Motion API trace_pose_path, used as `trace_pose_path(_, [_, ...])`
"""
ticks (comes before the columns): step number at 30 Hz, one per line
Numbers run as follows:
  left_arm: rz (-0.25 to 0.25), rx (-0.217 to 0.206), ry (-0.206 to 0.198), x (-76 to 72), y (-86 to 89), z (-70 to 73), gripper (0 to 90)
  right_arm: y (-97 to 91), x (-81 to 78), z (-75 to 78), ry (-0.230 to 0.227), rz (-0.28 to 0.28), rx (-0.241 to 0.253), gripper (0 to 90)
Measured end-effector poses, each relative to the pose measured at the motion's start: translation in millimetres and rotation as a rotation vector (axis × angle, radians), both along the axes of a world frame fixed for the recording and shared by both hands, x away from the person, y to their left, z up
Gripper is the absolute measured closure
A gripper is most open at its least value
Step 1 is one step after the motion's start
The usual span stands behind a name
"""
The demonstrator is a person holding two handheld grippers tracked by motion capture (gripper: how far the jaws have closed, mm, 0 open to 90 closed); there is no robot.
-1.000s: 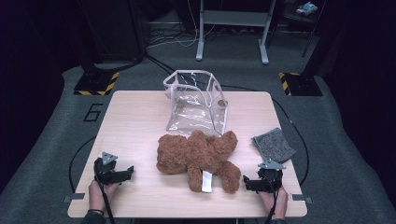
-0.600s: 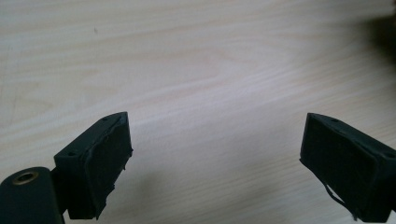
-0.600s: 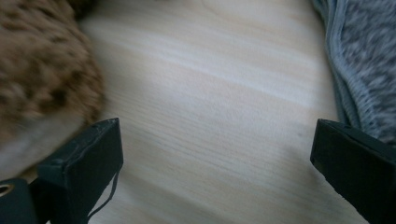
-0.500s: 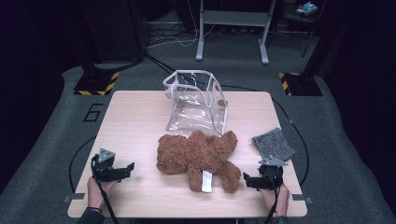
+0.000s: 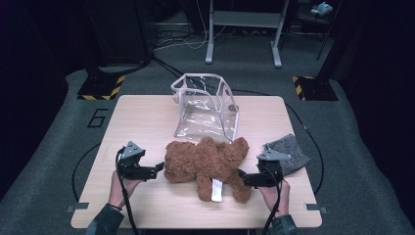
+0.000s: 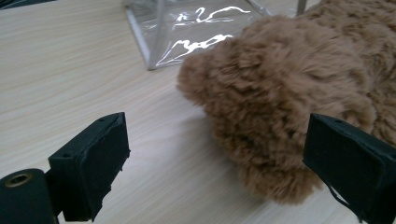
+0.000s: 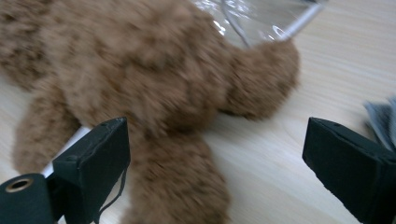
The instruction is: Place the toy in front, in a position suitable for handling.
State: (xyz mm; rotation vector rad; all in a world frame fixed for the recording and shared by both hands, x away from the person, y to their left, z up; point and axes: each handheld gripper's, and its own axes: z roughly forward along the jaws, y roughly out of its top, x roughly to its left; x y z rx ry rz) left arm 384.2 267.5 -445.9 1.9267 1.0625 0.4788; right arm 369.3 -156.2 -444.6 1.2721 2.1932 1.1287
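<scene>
High view: a brown teddy lies flat in the near middle of the pale wooden worktop, its white tag pointing toward the person. Just behind it stands a clear bag, its near edge touching or almost touching the teddy. A grey cloth lies near the worktop's right edge. The left gripper is held just beside the teddy's left end, and the right gripper is just beside the teddy's near right limb. Each is held in a hand coming in from the bottom edge, and each points inward at the teddy.

Left gripper view: the two black fingers stand wide apart with nothing pressed between them. The teddy's rounded furry end lies ahead and to the right, near the right finger; whether it touches that finger I cannot tell. The bag's corner is behind it.

Right gripper view: the fingers are wide apart; they have just been closing a little, and grip nothing. The teddy fills the space ahead, one limb reaching down between the fingers. The bag shows at the top and the cloth at the right edge.
</scene>
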Motion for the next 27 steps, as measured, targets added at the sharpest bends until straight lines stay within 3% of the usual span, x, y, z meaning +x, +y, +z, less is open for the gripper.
trace_pose_path(6, [-0.071, 0.034, 0.014, 9.4, -20.3, -0.7, 4.8, 28.7, 9.5, 17.2, -0.019, 0.066, -0.02, 12.4])
trace_pose_path(11, [-0.106, 0.005, 0.035, 17.6, -30.2, -7.8, 4.9, 43.7, 24.8, 19.7, -0.005, 0.097, -0.036, 16.5])
trace_pose_path(13, [-0.118, 0.003, 0.057, 20.5, -33.6, -11.3, 7.2, 47.0, 30.1, 17.6, 0.009, 0.106, -0.042, 23.1])
trace_pose_path(18, [-0.166, -0.024, 0.085, 22.4, -37.5, -16.8, 22.9, 49.6, 35.5, 7.4, 0.049, 0.128, -0.047, 43.9])
trace_pose_path(19, [-0.18, -0.037, 0.099, 22.7, -38.0, -18.6, 22.9, 49.6, 35.5, 7.4, 0.049, 0.128, -0.047, 43.9])
trace_pose_path(20, [-0.184, -0.052, 0.108, 22.3, -39.0, -20.6, 30.7, 47.6, 36.7, 5.5, 0.056, 0.134, -0.037, 50.5])
trace_pose_path(27, [-0.188, -0.085, 0.07, 16.0, -38.5, -31.8, 54.3, 51.6, 36.4, -1.1, 0.078, 0.12, -0.019, 71.5])
